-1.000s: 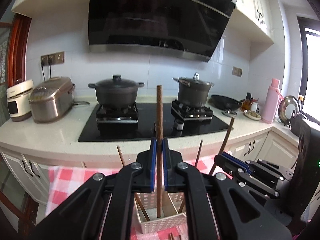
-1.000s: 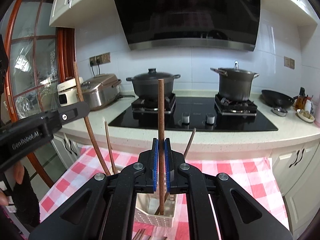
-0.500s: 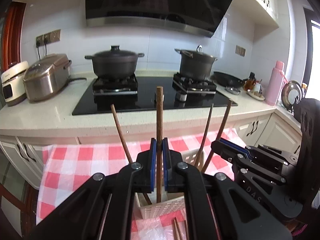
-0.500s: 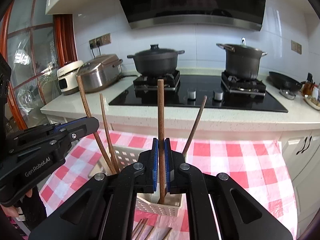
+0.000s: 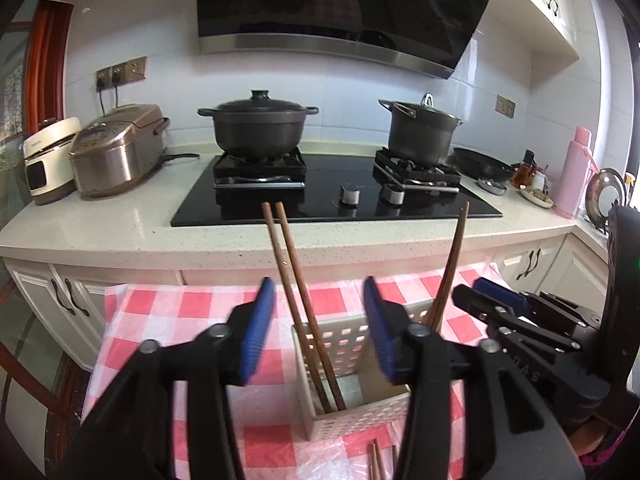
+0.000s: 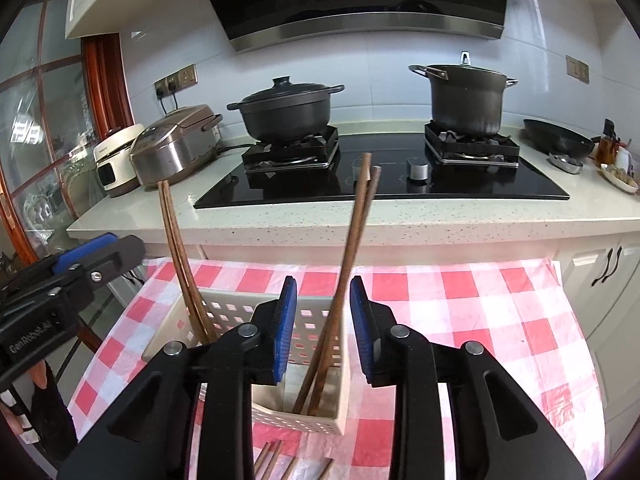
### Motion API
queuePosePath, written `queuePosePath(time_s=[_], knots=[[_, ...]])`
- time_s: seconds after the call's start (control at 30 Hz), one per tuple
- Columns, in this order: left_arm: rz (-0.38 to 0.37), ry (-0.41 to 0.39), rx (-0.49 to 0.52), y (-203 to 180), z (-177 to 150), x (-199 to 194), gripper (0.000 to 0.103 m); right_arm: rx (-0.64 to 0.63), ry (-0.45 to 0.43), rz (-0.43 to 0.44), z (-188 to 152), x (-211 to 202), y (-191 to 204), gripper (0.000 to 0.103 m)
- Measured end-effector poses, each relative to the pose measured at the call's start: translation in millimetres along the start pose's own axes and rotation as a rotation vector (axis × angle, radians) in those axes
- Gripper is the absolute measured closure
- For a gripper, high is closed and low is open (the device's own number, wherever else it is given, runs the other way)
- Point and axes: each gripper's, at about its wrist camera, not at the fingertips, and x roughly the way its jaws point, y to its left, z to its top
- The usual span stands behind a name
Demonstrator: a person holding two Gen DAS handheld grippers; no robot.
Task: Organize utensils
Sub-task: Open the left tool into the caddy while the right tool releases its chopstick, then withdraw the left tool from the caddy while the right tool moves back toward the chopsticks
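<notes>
A white perforated utensil holder (image 5: 352, 412) (image 6: 316, 416) stands on the red-checked cloth. Two brown chopsticks (image 5: 296, 300) lean in its left side and two more (image 5: 448, 276) in its right side; the right wrist view shows the same pairs, one on the left (image 6: 180, 260) and one on the right (image 6: 352, 264). My left gripper (image 5: 320, 328) is open and empty just above the holder. My right gripper (image 6: 323, 328) is open and empty over the holder too, with one pair standing loose between its jaws. Loose chopsticks (image 5: 378, 462) (image 6: 276, 462) lie on the cloth in front.
The red-checked cloth (image 6: 460, 300) covers the table. Behind it runs a counter (image 5: 100, 232) with a black hob, two dark pots (image 5: 258, 128) (image 5: 422, 130), two rice cookers (image 5: 116, 148), a pan and a pink flask (image 5: 576, 172). White cabinet doors lie below.
Both grippers have opened and let go of their chopsticks, which now stand leaning in the holder. Both grippers have lowered toward the holder.
</notes>
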Motion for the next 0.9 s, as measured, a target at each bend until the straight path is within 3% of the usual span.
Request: queuePosePath(time_s=[0.1, 0.2, 0.4, 0.63, 0.9], knots=[[0.035, -0.029, 0.007, 1, -2, -10, 0.036, 0.008, -0.006, -0.004, -1, -6, -4, 0.072], [0.083, -0.063, 0.017, 0, -7, -21, 0.020, 0.009, -0.021, -0.011, -4, -15, -6, 0.062], [0.162, -0.093, 0.039, -1, -24, -41, 0.006, 0.004, -0.043, -0.045, -17, -35, -8, 0.054], [0.265, -0.083, 0.082, -4, -59, -52, 0.005, -0.025, -0.046, -0.087, -45, -54, -2, 0.044], [0.278, -0.036, 0.070, 3, -103, -61, 0.005, 0.008, 0.001, -0.106, -87, -66, 2, 0.044]])
